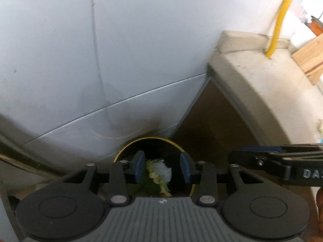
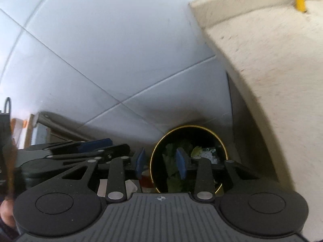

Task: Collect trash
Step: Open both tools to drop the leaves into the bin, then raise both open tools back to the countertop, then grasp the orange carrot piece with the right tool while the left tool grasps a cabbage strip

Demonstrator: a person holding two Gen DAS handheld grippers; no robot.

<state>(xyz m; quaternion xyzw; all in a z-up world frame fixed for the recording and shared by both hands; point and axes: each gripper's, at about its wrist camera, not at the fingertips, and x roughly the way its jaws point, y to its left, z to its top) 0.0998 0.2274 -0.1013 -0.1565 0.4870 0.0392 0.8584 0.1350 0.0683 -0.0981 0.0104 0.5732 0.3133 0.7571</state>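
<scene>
Tiled floor (image 1: 141, 109), black gold-rimmed bin (image 2: 201, 130)

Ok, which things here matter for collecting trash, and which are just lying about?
Job:
- bin, black with a gold rim
- trash in it: green scraps, white crumpled bits
- left gripper, open over the bin
- right gripper, open at the rim

Lying about:
- yellow pipe
- concrete ledge
- wooden board

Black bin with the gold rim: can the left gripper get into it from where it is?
Probably yes. The left gripper hangs right over the bin, open, with green and white scraps seen between its fingers. Nothing covers the mouth; the right gripper sits off to the side.
</scene>
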